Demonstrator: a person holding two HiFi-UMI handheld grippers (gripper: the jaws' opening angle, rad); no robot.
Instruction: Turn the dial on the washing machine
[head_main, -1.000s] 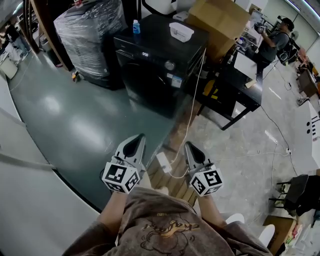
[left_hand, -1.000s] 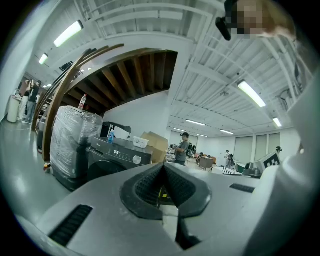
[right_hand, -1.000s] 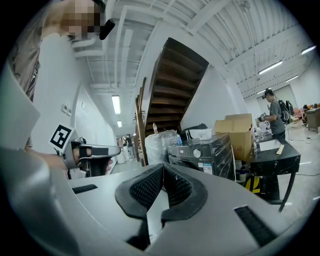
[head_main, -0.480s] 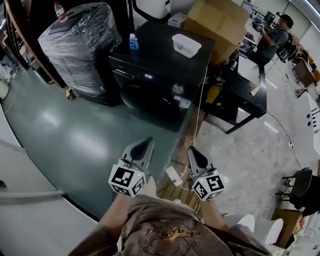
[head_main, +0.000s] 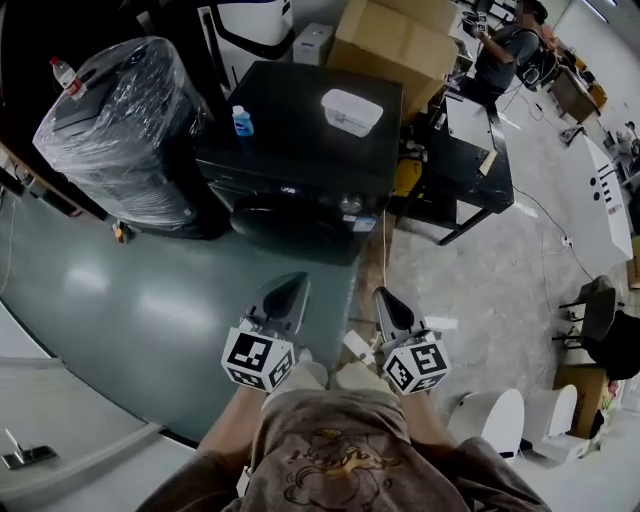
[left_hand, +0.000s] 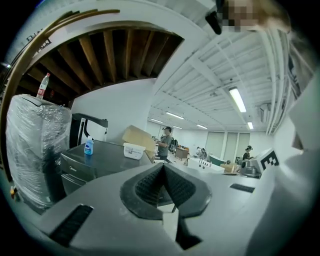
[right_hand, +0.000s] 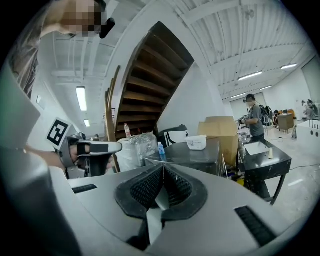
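The black washing machine stands ahead of me, its round silver dial on the front panel's right side. My left gripper and right gripper are held side by side near my body, well short of the machine, both shut with nothing between the jaws. In the left gripper view the shut gripper points toward the machine. The right gripper is shut too, with the machine beyond it and the left gripper beside it.
A blue bottle and a white tub sit on the machine's top. A plastic-wrapped load stands to its left, a cardboard box behind, a black table to the right. A white cable hangs down the machine's right side.
The washing machine has come nearer and lower in the head view. Both grippers stay shut in the same place before my body.
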